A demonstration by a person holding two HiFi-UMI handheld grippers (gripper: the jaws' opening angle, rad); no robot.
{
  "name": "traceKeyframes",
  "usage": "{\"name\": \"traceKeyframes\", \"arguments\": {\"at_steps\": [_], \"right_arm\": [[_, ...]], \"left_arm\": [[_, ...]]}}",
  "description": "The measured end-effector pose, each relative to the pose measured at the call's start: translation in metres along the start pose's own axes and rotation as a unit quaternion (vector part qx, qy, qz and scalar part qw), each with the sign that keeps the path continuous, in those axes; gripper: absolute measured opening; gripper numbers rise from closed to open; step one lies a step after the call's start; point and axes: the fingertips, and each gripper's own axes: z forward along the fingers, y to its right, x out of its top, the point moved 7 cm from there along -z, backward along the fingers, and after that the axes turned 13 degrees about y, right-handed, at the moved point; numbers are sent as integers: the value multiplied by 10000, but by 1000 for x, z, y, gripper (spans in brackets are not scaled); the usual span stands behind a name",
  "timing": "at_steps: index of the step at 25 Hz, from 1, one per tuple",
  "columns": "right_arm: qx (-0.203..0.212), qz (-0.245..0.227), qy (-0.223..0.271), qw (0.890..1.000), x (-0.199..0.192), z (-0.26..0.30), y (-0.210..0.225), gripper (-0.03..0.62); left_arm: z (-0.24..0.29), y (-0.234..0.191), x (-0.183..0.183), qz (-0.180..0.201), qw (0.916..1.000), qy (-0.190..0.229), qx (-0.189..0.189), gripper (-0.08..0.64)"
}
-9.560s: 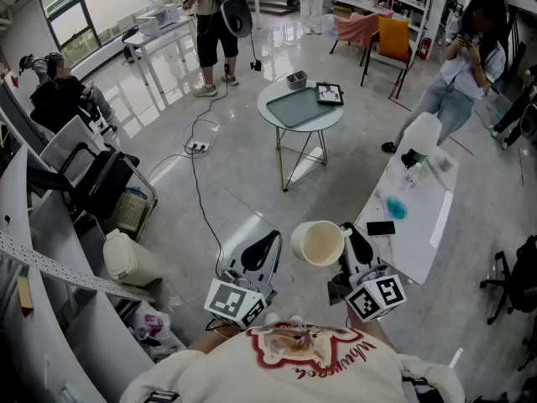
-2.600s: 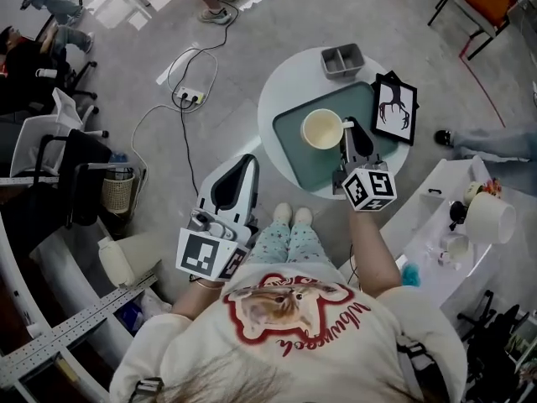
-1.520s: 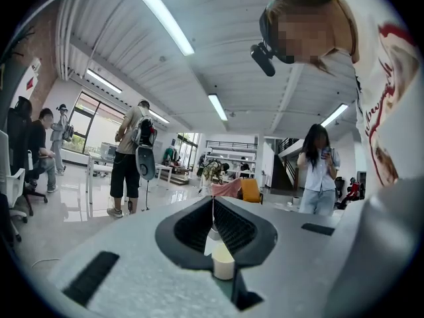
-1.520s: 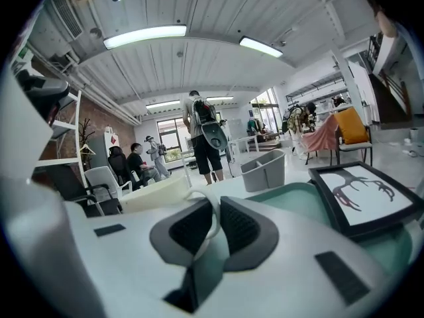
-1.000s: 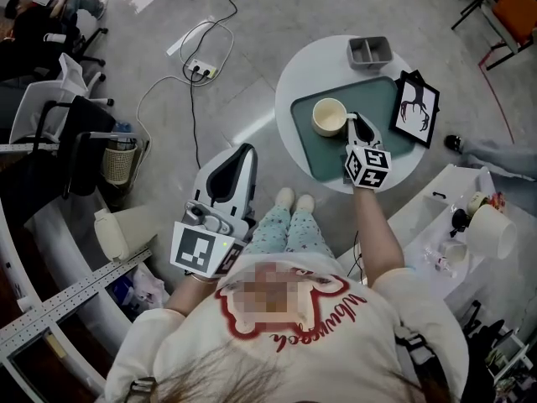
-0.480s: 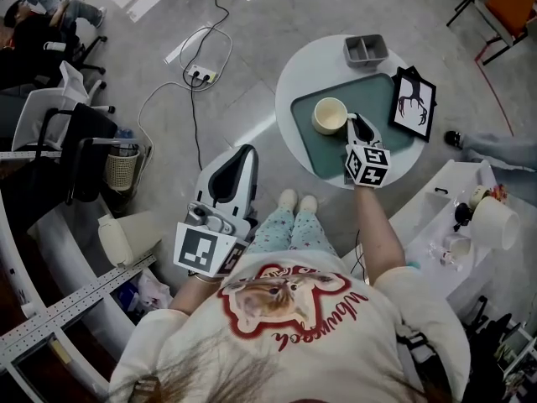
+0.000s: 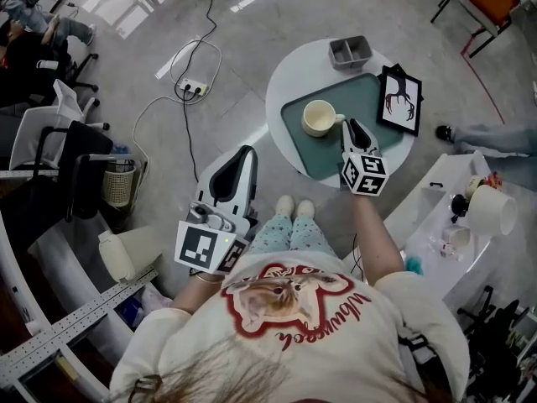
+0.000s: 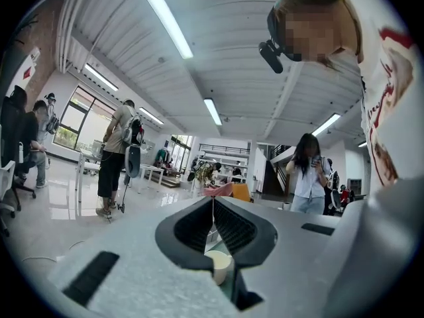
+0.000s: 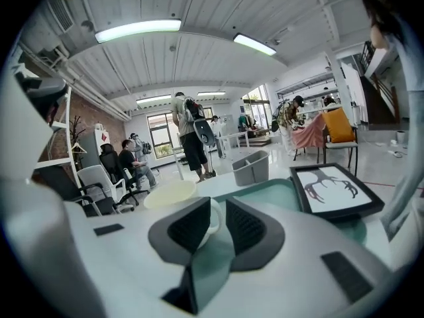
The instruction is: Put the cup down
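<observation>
The cream cup (image 7: 317,117) stands upright on the green tray (image 7: 323,156) of the round white table (image 7: 289,78). My right gripper (image 7: 346,125) lies at the cup's handle on its right side. In the right gripper view the jaws (image 9: 218,207) stand a little apart, and the handle of the cup (image 9: 171,194) shows in the gap without being pinched. My left gripper (image 7: 246,151) hangs over the floor left of the table. Its jaws (image 8: 212,201) are pressed together on nothing, and the cup (image 8: 218,265) shows below them.
A grey bin (image 7: 351,50) sits at the table's far edge and a framed antler picture (image 7: 399,99) lies right of the tray. A power strip with cable (image 7: 191,86) is on the floor. A long white table (image 7: 432,225) stands to the right, chairs (image 7: 71,141) to the left.
The right gripper carried the cup from mid-air to the round table and lowered it onto the tray, where it now stands. The left gripper stayed low and shut.
</observation>
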Motion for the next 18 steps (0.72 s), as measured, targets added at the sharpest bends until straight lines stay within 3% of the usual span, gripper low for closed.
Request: {"name": "traceKeyframes", "arguments": {"at_steps": [6,11,18], "right_arm": [[34,-234,718,9971,63,-18,-2,51],[209,-439,1460,9881,124,-36,-11,51],[878,-620,2023,9734,194,-72,-46,49]], "left_arm": [[22,16,2,-103,9990,162,-400,17],[41,28,-1,-218,9971,264,-680,17],[57,44,-1,-317,9939,305,-1008,17]]}}
